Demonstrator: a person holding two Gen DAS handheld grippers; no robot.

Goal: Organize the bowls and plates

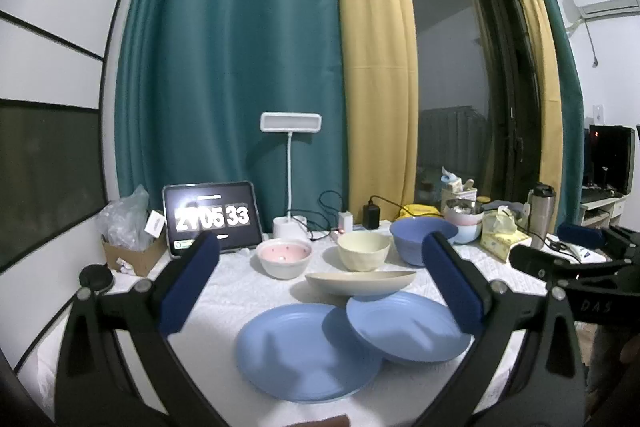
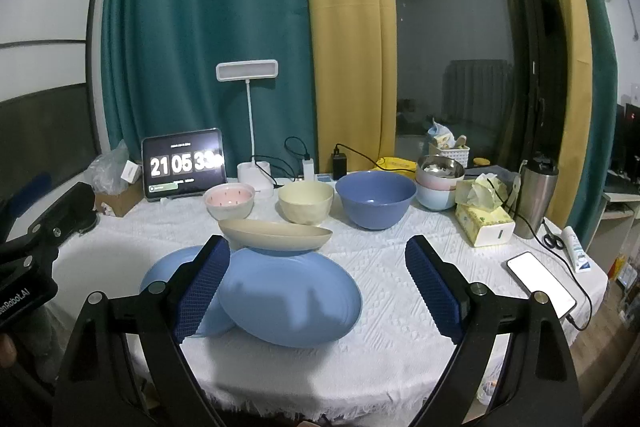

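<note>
White tablecloth (image 2: 384, 267) carries a beige oval dish (image 2: 276, 233), long axis running left-right, resting tilted on two overlapping blue plates (image 2: 292, 299). Left gripper (image 1: 320, 287) and right gripper (image 2: 316, 287) both gape wide, holding nothing.

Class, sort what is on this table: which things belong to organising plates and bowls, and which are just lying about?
Belong to the job:
two blue plates
beige oval dish
pink bowl
cream bowl
blue bowl

Just lying about:
tablet clock
desk lamp
tissue pack
steel flask
phone
scissors
</note>
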